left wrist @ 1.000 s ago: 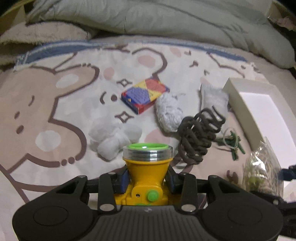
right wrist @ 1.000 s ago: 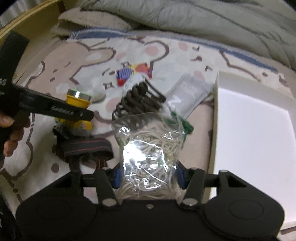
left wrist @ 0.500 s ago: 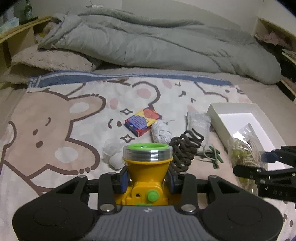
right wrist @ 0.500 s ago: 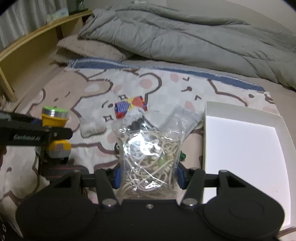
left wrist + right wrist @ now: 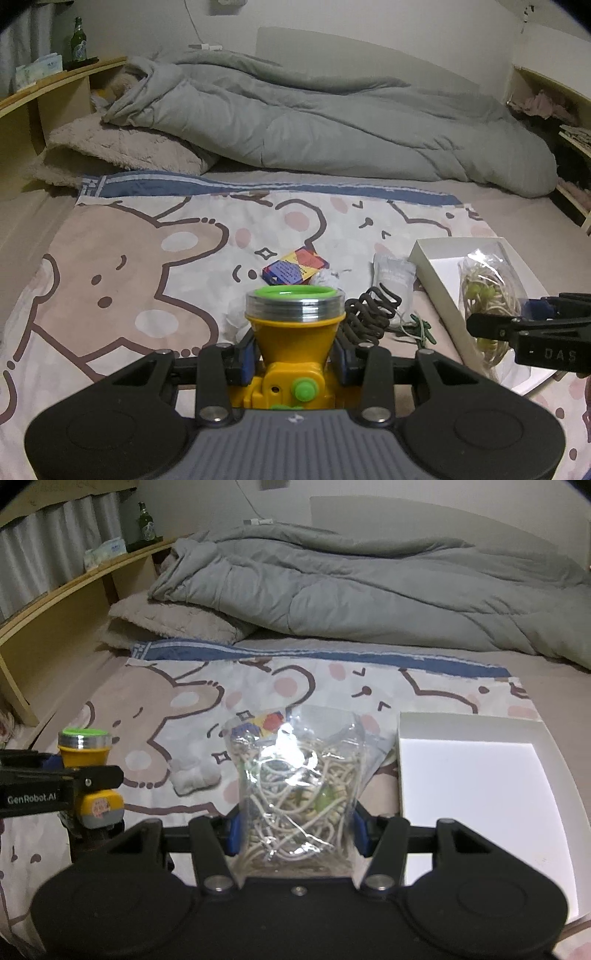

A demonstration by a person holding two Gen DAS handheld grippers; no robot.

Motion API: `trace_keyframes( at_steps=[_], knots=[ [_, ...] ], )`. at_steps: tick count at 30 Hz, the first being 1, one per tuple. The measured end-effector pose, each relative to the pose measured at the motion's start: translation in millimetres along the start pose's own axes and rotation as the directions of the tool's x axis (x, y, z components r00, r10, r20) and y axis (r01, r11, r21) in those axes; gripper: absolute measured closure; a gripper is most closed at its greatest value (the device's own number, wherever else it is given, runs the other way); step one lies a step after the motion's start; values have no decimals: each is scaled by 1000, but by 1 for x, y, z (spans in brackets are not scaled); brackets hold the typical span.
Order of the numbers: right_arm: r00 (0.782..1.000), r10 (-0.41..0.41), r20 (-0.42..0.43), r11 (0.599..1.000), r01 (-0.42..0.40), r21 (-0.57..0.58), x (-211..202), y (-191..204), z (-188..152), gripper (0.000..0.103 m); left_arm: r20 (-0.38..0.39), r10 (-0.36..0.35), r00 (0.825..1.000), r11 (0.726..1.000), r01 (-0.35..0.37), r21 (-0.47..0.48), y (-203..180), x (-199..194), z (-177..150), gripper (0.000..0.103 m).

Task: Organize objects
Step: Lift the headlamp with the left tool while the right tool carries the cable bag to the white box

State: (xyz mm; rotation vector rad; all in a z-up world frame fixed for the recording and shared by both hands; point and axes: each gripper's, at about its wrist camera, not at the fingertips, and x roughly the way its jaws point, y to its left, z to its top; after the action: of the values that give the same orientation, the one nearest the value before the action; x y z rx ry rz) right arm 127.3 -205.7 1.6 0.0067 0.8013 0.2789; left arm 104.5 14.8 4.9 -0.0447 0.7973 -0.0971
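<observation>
The left gripper (image 5: pixel 295 360) is clamped tight on a yellow headlamp (image 5: pixel 294 328), held above the bear blanket (image 5: pixel 122 266). The right gripper (image 5: pixel 295 832), partly closed, squeezes a clear bag (image 5: pixel 297 782) of cords, just left of the white box (image 5: pixel 476 775). A claw clip (image 5: pixel 369 314) and a card pack (image 5: pixel 295 266) lie on the blanket.

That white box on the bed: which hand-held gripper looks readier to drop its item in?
Probably the right hand-held gripper. Its clear bag of cords hangs right beside the white box. The left hand-held gripper, holding the yellow headlamp, sits farther away.
</observation>
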Motion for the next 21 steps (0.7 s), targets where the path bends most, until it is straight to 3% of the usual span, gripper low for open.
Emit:
trace_keyframes(
  at_steps=[12, 21],
  knots=[
    [999, -33, 24, 998, 34, -53, -10, -3, 10, 47, 20, 5, 1000, 1000, -5, 16, -12, -4, 3, 62],
    [998, -64, 24, 996, 65, -59, -22, -52, 11, 47, 43, -46, 998, 995, 42, 89, -70, 3, 16, 62]
  ],
)
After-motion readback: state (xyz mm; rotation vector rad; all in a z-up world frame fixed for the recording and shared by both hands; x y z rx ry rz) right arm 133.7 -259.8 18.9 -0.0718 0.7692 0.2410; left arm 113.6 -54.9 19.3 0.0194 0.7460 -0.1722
